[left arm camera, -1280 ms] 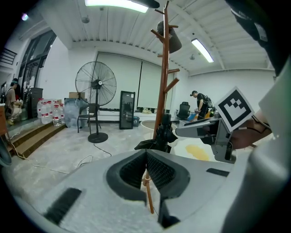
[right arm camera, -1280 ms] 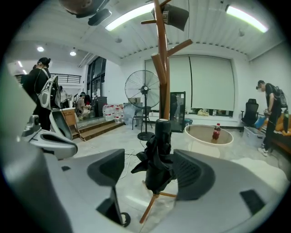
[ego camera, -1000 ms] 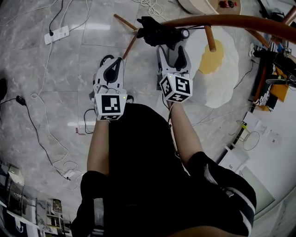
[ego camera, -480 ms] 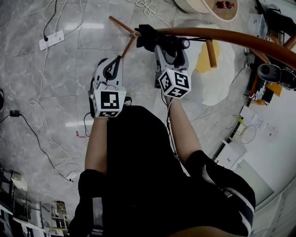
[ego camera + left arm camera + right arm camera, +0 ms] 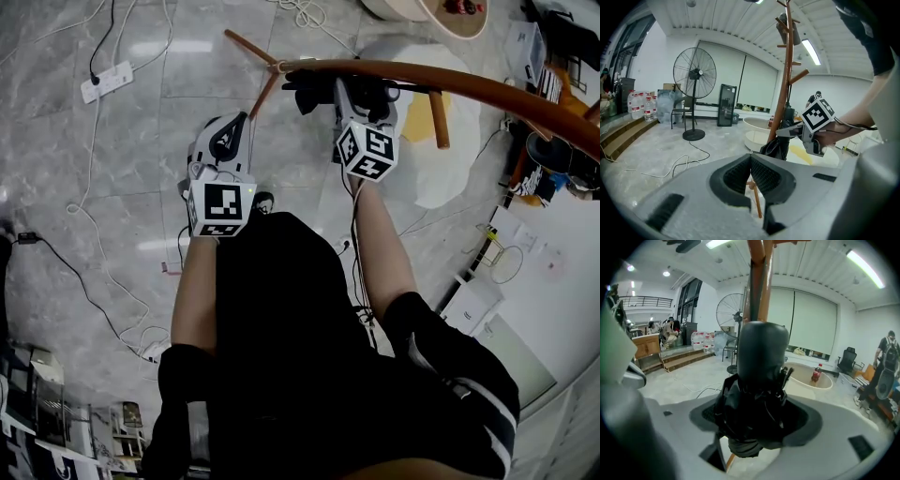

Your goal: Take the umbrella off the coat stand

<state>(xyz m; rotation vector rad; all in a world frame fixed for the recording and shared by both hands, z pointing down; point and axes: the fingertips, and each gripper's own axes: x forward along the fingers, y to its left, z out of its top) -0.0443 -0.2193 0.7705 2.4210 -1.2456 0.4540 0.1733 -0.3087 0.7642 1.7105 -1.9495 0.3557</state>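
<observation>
- Bracketing the folded black umbrella (image 5: 757, 394) with the right gripper (image 5: 362, 92): jaws wide on either side of the bundle and closing, fabric filling most of the gap, no firm pinch to be made out.
- Hangs against the brown pole of the coat stand (image 5: 450, 77), at 12 o'clock from the right gripper in the head view; rounded dark-grey end uppermost in the right gripper view, pole just behind it at 12 o'clock.
- Holds the left gripper (image 5: 232, 127) at 8 o'clock of the right one, well apart from the umbrella; fingers pressed together at the tips, nothing pinched, only a stand leg (image 5: 757, 201) seen through the slot below them.
- Shows, in the left gripper view, stand and umbrella at 1 o'clock, the right gripper's marker cube (image 5: 818, 114) just beside them, and a floor fan (image 5: 694, 77) at 10 o'clock.
- Lying on the grey tiled floor (image 5: 141, 187) in the head view: a white power strip (image 5: 111, 82), at 10 o'clock from the left gripper.
</observation>
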